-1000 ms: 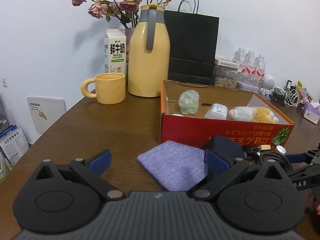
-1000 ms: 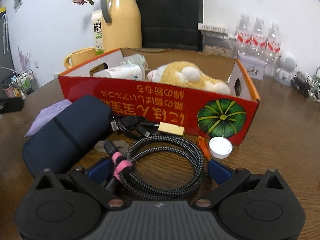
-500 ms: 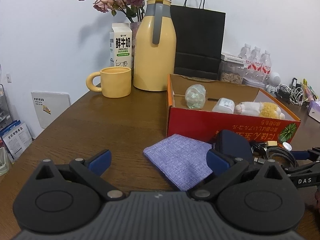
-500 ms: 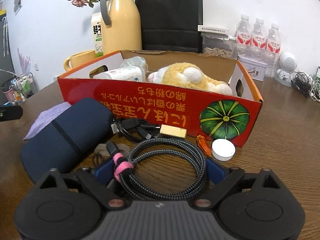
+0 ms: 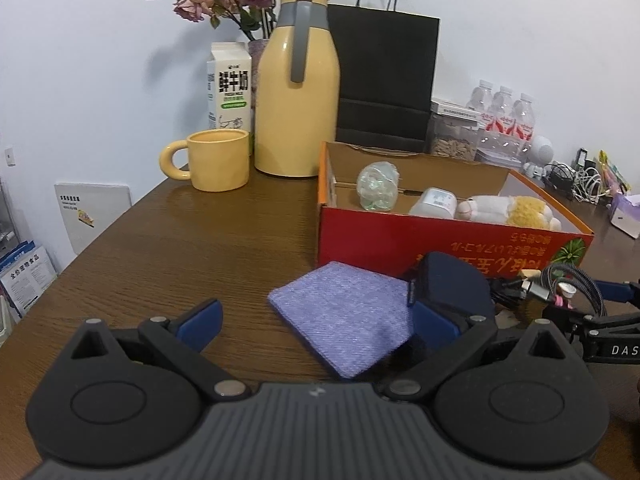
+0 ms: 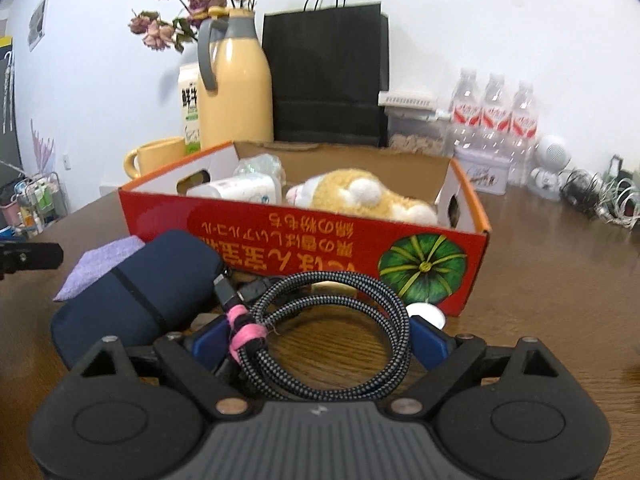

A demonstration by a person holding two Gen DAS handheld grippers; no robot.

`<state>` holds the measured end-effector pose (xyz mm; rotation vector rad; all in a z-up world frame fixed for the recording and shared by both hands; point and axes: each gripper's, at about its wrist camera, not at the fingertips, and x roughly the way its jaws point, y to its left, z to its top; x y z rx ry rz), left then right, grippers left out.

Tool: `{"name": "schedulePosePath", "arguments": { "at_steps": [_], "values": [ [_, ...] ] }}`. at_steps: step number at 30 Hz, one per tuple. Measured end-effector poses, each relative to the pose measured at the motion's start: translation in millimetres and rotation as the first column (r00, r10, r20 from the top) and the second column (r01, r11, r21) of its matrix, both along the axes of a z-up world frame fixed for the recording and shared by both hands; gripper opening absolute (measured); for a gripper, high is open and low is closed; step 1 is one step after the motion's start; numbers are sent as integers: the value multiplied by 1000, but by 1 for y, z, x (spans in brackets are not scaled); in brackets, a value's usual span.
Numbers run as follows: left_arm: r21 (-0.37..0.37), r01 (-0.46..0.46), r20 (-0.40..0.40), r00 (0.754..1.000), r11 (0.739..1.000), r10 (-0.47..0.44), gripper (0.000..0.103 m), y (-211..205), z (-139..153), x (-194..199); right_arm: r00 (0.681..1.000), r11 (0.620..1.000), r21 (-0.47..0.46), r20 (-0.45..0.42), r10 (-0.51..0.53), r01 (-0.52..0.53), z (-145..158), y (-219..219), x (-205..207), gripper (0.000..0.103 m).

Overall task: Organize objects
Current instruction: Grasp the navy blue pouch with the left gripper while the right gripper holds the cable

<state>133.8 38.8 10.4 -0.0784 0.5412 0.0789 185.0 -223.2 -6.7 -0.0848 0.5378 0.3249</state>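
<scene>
A coiled braided cable (image 6: 332,332) with a pink tie sits between the fingers of my right gripper (image 6: 320,340), lifted off the table in front of the red cardboard box (image 6: 320,240); the cable also shows in the left wrist view (image 5: 568,284). My left gripper (image 5: 316,320) is open and empty above a folded purple cloth (image 5: 344,312). A dark blue pouch (image 6: 136,292) lies beside the cloth. The box holds a plush toy (image 6: 360,196), a white bottle (image 6: 240,188) and a clear wrapped item (image 5: 378,184).
A yellow jug (image 5: 296,96), yellow mug (image 5: 216,160), milk carton (image 5: 230,84) and black paper bag (image 5: 384,80) stand behind the box. A white cap (image 6: 428,314) lies by the box front. Water bottles (image 6: 496,120) and cables (image 6: 600,196) crowd the right.
My right gripper has closed in on the cable coil and raised it off the table. My left gripper has drawn back and risen slightly, staying open.
</scene>
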Motion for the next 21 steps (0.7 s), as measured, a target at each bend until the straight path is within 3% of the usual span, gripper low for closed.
{"name": "schedulePosePath", "arguments": {
  "at_steps": [8,21],
  "values": [
    [17,82,-25,996,996,-82,103,-28,-4,9,995,999,3,88,-43,43,6,-4,-18,93],
    [157,185,-102,980,970,-170,103,-86,-18,32,986,994,50,127,-106,100,10,-20,-24,93]
  ]
}}
